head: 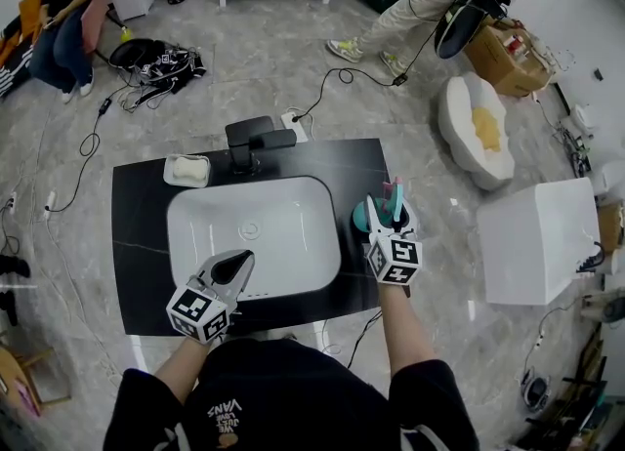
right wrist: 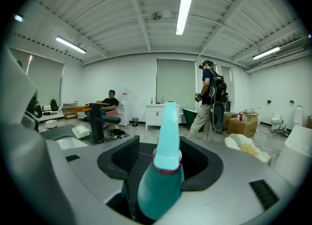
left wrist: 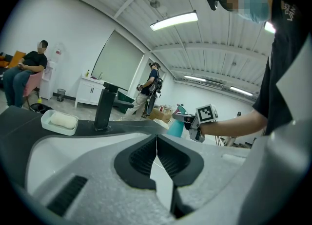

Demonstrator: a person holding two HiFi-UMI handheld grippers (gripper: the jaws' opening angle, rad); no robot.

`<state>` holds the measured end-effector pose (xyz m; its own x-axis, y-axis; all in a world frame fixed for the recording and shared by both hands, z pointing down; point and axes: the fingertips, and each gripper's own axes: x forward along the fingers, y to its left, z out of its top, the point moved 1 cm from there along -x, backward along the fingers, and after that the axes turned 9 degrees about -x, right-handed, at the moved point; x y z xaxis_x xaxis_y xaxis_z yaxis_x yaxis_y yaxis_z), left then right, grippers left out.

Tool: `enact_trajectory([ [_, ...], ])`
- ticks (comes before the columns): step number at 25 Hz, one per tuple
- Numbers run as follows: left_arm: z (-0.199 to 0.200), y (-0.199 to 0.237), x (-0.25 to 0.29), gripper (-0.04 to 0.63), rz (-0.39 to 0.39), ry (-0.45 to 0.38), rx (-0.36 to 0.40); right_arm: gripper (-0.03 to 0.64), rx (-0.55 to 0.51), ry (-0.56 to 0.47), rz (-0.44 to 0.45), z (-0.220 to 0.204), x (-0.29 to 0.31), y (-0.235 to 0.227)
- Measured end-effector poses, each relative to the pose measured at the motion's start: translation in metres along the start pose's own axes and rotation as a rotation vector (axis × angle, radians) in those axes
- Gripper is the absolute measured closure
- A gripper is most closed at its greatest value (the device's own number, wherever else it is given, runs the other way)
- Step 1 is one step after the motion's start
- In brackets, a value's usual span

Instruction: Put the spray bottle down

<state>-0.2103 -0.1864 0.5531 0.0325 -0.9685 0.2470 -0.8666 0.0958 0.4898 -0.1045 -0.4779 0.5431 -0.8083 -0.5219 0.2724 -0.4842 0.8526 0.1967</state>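
While the teal plastic spray bottle [head: 369,215] is seen standing upright on the black worktop [head: 137,244], just right of the white rectangular sink [head: 293,244], it is flanked by the wide-spread jaws of the right hand-held gripper [head: 389,207]. A gap is seen beside one pad, so the bottle is not clamped. The left hand-held gripper [head: 237,262] is held over the sink's front rim, jaws closed together and empty. A black faucet [head: 256,137] and a white soap dish [head: 186,170] are set behind the sink.
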Motion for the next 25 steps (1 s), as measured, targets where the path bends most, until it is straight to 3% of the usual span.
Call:
enact_trajectory([
  [12,0.002,-0.010,-0.011,0.575,-0.009,-0.017,0.014,0.364,0.012,0.008,-0.023,0.003,-0.025,-0.001],
  [25,-0.005,-0.049,-0.019,0.575,-0.063,-0.023,0.053,0.385,0.048,0.009,-0.069,-0.009,-0.096,-0.001],
])
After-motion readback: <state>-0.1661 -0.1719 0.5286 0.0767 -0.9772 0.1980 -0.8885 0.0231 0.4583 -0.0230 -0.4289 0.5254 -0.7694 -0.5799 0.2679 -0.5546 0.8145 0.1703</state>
